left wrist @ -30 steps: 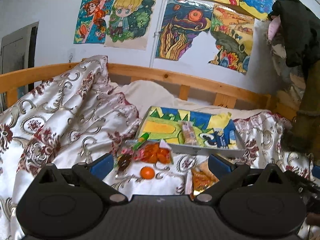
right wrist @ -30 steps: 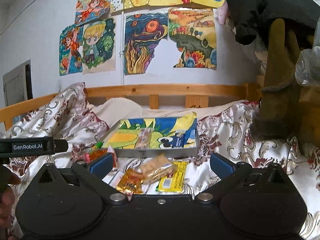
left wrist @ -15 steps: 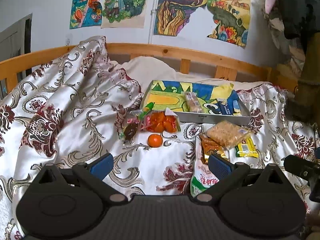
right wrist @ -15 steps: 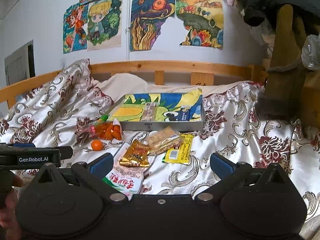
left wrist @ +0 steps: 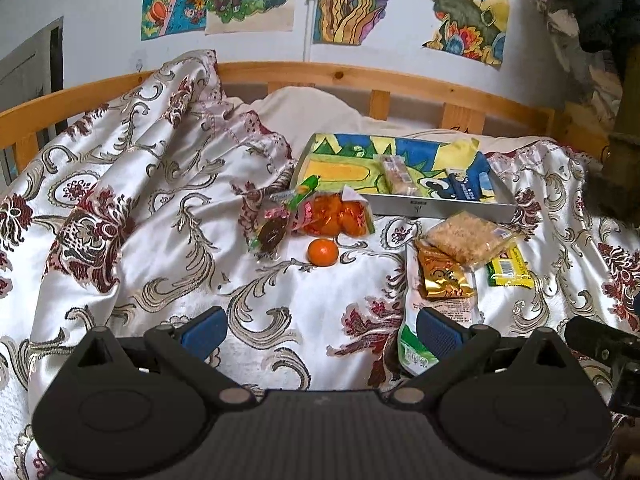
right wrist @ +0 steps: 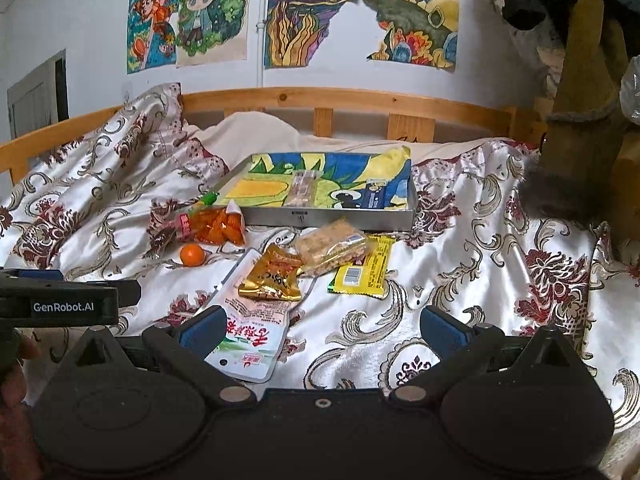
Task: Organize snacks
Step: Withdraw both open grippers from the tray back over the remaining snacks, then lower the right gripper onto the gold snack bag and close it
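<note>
A metal tray (left wrist: 440, 210) (right wrist: 344, 216) with a colourful liner lies on the bed and holds a clear-wrapped bar (right wrist: 303, 188) and a blue packet (right wrist: 376, 197). In front of it lie an orange bag (left wrist: 336, 216) (right wrist: 218, 224), a loose orange (left wrist: 322, 251) (right wrist: 192, 254), a gold packet (left wrist: 442, 278) (right wrist: 274, 276), a cracker pack (left wrist: 468, 236) (right wrist: 332, 248), a yellow packet (right wrist: 366, 270) and a white pouch (right wrist: 248, 332). My left gripper (left wrist: 320, 332) and right gripper (right wrist: 322, 330) are open and empty, above the bedspread short of the snacks.
A green-tipped candy and a dark wrapped sweet (left wrist: 272, 232) lie left of the orange bag. The bedspread (left wrist: 140, 208) bunches high on the left. A wooden rail (right wrist: 360, 100) runs behind the bed. A brown post with dark clothing (right wrist: 576, 120) stands at the right.
Both grippers have tilted downward and pulled back, so more of the bed and snacks shows. The snacks have not moved. Both stay open.
</note>
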